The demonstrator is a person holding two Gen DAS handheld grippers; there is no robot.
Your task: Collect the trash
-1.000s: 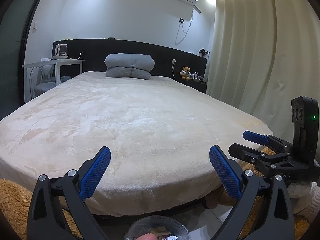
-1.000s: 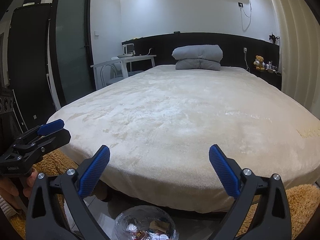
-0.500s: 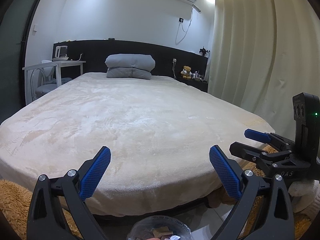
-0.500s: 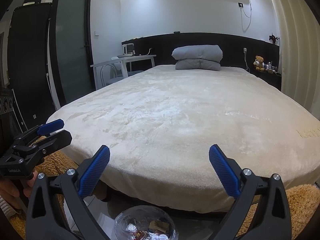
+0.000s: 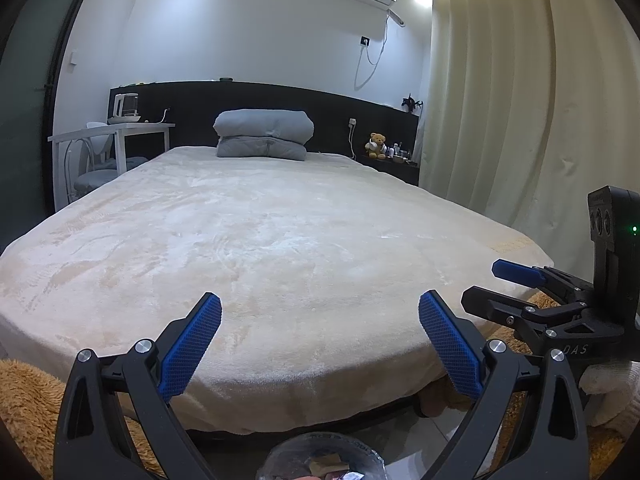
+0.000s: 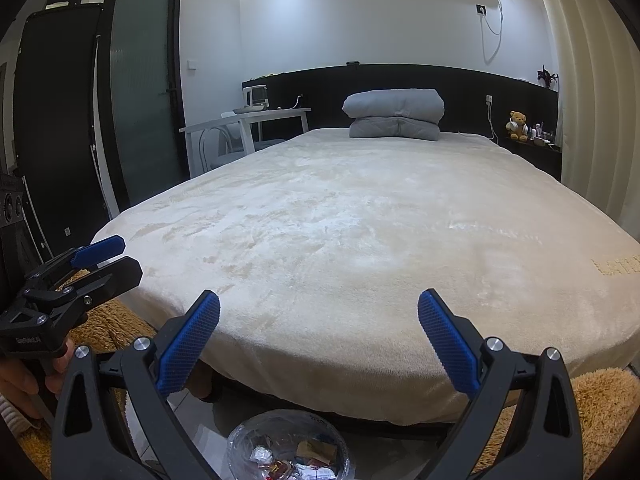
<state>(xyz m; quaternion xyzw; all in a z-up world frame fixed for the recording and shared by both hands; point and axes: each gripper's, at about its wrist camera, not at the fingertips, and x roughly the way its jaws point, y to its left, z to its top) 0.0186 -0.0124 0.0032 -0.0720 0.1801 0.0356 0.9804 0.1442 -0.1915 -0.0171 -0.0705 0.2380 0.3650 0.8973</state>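
Note:
A bin lined with a clear bag [image 6: 290, 446] stands on the floor at the foot of the bed, holding crumpled wrappers and paper scraps [image 6: 280, 466]; its rim [image 5: 324, 454] also shows at the bottom of the left wrist view. My left gripper [image 5: 320, 344] hovers open above the bin with nothing between its blue pads. My right gripper [image 6: 319, 342] is open and empty too, over the bin. Each gripper appears at the edge of the other's view, the right gripper [image 5: 520, 284] and the left gripper [image 6: 100, 256]. The cream blanket [image 5: 260, 240] on the bed shows no litter.
A folded grey duvet [image 5: 264, 134] lies at the bed's head. A white desk [image 6: 248, 120] with a kettle and chair stands left, a dark door [image 6: 140, 92] beyond. A nightstand with a teddy bear [image 5: 376, 145] and curtains [image 5: 520, 100] are right. Orange shaggy rug [image 6: 592, 412] flanks the bed.
Both grippers have stayed open. The left wrist view has tilted up slightly, so the bin sits lower in its frame. The right view is nearly unchanged.

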